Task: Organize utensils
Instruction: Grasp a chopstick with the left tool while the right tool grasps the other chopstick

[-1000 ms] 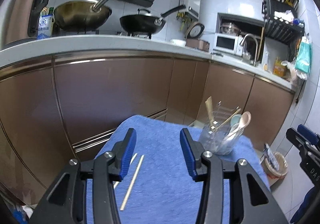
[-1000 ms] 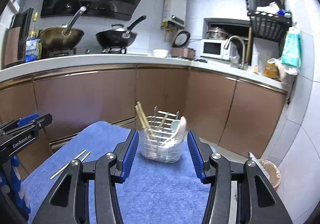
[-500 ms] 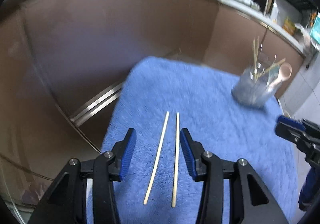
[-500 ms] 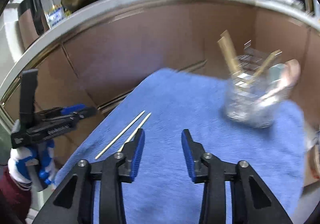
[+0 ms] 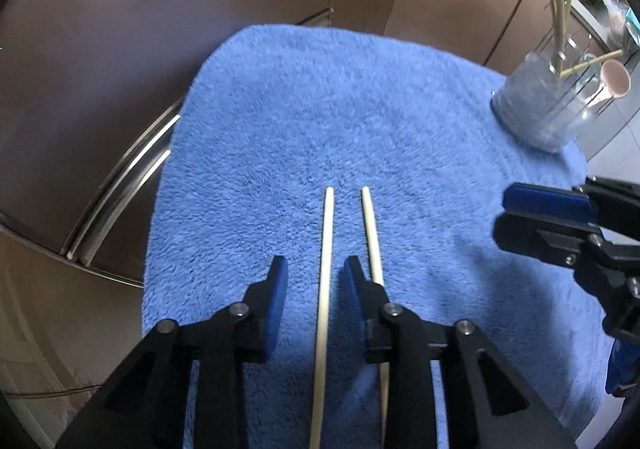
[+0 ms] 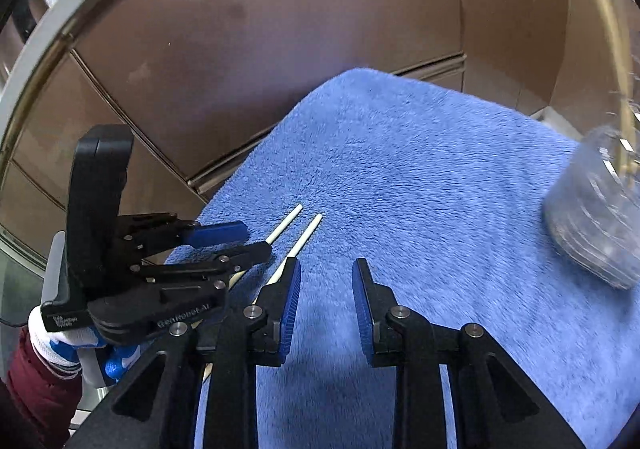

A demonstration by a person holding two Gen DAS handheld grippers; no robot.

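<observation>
Two pale chopsticks lie side by side on a blue towel [image 5: 360, 97]. In the left wrist view my left gripper [image 5: 316, 269] is open, low over the towel, with the left chopstick [image 5: 326, 249] between its fingers and the right chopstick [image 5: 370, 229] passing under its right finger. In the right wrist view my right gripper [image 6: 326, 273] is open and empty, just right of the chopsticks [image 6: 308, 235]; the left gripper [image 6: 224, 245] shows there too. A clear utensil holder [image 5: 548, 105] with chopsticks and spoons stands at the towel's far right corner.
Brown kitchen cabinet fronts [image 5: 200, 9] stand beyond the towel's far edge. The right gripper [image 5: 560, 221] shows at the right of the left wrist view. The holder [image 6: 600, 217] is blurred at the right of the right wrist view.
Both grippers have tilted down and dropped toward the towel. The left gripper has come over the chopsticks, one now between its fingers. The right gripper has moved left, close to them.
</observation>
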